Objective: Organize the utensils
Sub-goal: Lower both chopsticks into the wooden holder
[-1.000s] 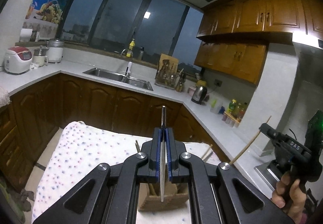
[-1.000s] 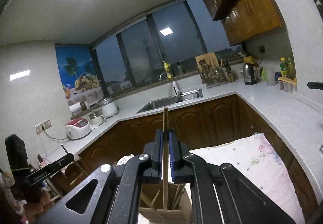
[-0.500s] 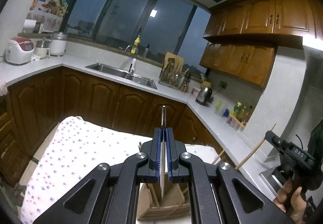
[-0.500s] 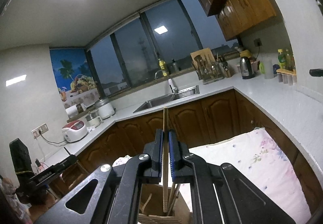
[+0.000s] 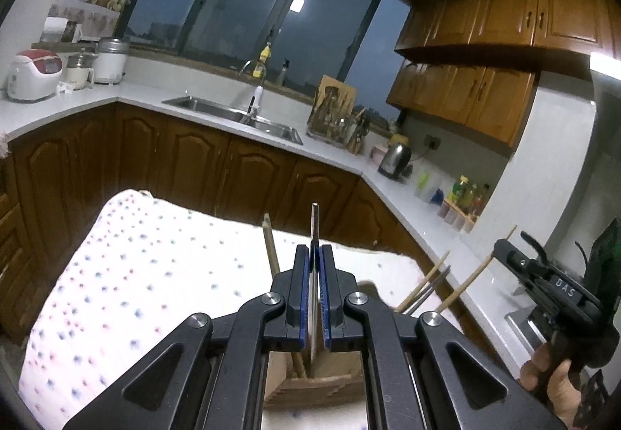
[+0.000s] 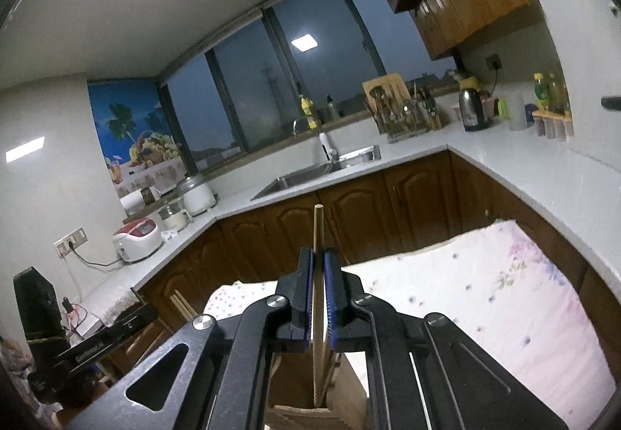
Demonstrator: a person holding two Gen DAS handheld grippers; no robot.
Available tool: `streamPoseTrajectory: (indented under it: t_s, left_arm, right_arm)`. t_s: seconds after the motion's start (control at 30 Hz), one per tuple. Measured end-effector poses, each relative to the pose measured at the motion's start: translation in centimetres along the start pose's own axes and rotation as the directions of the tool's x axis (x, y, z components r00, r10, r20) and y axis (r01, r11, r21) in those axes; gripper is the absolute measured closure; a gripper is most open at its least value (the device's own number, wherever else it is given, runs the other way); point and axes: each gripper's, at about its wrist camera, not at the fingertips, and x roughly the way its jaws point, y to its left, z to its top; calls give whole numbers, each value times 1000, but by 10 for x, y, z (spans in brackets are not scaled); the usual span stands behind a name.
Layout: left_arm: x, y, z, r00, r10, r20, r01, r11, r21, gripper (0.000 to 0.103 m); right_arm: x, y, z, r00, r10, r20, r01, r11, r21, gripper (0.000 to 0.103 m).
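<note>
The left gripper (image 5: 314, 267) has its jaws shut tight on a thin metal utensil (image 5: 314, 224) and the right gripper (image 6: 319, 274) pinches a wooden chopstick (image 6: 318, 232), both held upright so their tips go into the wooden holder (image 5: 322, 383) just below the jaws.

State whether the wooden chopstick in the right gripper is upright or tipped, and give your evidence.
Upright. The wooden chopstick stands vertically between the shut right gripper, its lower end reaching into the wooden holder below.
</note>
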Motion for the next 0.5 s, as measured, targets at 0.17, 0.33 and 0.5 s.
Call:
streamPoseTrajectory:
  t_s: [0.17,0.33,0.5]
  left_arm:
    - [8,2,-8,999,8,-31,-9,1000,-6,100]
    - [16,2,-18,998,19,-59,-20,1000,-14,100]
    - [16,-1,-18,998,34,-47,-35,999,-10,100]
  right_arm:
    - [10,-8,-14,999,-13,-32,13,1000,24,97]
    - [15,-13,-21,999,-19,-51,22,999,46,97]
    - [24,-10,-28,996,-26,-81,29,999,32,97]
